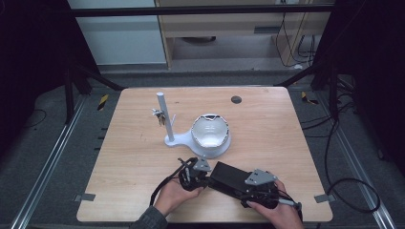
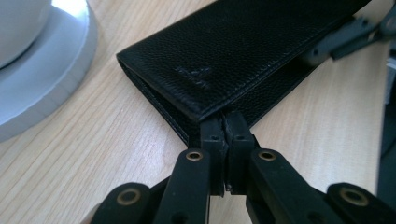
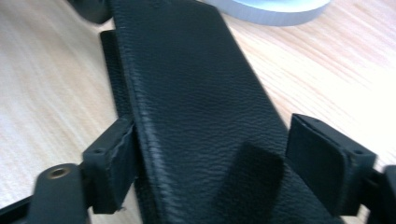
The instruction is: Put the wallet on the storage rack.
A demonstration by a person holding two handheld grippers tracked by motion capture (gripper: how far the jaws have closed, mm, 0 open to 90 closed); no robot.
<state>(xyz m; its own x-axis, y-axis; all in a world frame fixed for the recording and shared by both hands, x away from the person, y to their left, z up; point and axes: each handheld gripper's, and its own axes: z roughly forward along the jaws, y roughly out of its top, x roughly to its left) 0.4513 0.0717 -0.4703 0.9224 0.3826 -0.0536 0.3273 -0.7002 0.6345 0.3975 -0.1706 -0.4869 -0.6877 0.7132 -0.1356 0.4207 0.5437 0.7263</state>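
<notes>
Just in front of the white stand (image 1: 200, 143), a black wallet (image 1: 229, 180) lies on the worktop (image 1: 133, 157). Left claw (image 2: 226, 122) pinches its corner. Right claw (image 3: 210, 163) straddles its other end, spread wide.

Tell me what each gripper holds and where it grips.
The left gripper pinches a corner edge of the black wallet. The right gripper straddles the wallet's other end across its width; one jaw touches, the other stands off.

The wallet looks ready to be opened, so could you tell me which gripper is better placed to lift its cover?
Left, probably. The left gripper is shut on the wallet at its corner edge, while the right gripper straddles its body, jaws apart, suited to steadying.
</notes>
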